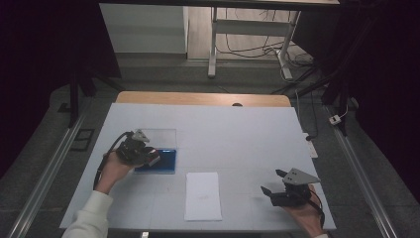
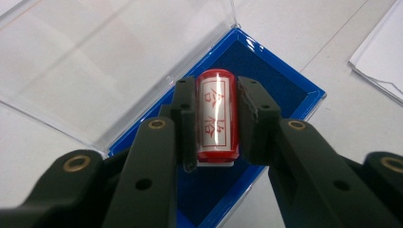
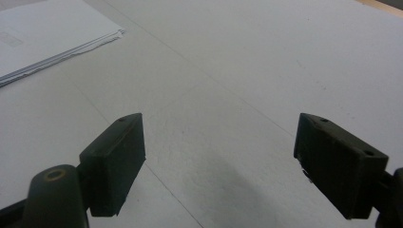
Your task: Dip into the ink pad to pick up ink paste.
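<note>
High view: our left gripper (image 1: 148, 154) sits over the blue ink pad (image 1: 163, 161) on the desk (image 1: 247, 134).

Left gripper view: clamped on red stamp (image 2: 216, 116); press flat & even.

Right gripper view: right gripper (image 3: 218, 166) wide, empty.

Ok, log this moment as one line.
left gripper: shut on red cylindrical stamp | over blue ink-pad case | right gripper: open

Dim room, grey floor (image 1: 163, 79), white desk frame (image 1: 247, 29)
</note>
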The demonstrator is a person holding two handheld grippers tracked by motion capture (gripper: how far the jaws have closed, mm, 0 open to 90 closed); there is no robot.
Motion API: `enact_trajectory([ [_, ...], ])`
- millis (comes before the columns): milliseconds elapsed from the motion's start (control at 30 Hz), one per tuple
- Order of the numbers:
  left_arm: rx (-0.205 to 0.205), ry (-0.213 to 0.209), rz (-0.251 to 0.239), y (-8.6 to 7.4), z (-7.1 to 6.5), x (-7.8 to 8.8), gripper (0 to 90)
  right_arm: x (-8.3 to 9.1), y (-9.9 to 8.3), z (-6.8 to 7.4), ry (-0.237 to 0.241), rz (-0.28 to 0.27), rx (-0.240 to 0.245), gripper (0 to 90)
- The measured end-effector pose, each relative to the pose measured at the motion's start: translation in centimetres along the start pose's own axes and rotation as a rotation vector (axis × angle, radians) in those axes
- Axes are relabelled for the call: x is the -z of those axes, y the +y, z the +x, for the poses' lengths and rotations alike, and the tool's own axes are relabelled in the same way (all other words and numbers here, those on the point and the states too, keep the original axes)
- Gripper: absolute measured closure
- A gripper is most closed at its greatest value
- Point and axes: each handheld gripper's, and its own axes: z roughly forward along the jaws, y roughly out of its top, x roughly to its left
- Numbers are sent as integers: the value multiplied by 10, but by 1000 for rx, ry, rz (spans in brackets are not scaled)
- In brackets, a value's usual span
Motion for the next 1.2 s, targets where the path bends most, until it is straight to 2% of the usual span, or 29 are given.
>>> enact_trajectory([
  [233, -16, 13, 19, 2, -3, -1, 704, -1, 0, 1, 8, 2, 0, 170],
  [500, -14, 24, 46, 4, -5, -4, 705, -1, 1, 1, 12, 5, 0, 170],
  [733, -39, 61, 62, 5, -11, -6, 708, -1, 2, 3, 13, 9, 2, 170],
  [1200, -20, 47, 48, 2, -9, -7, 709, -1, 3, 4, 13, 9, 0, 170],
])
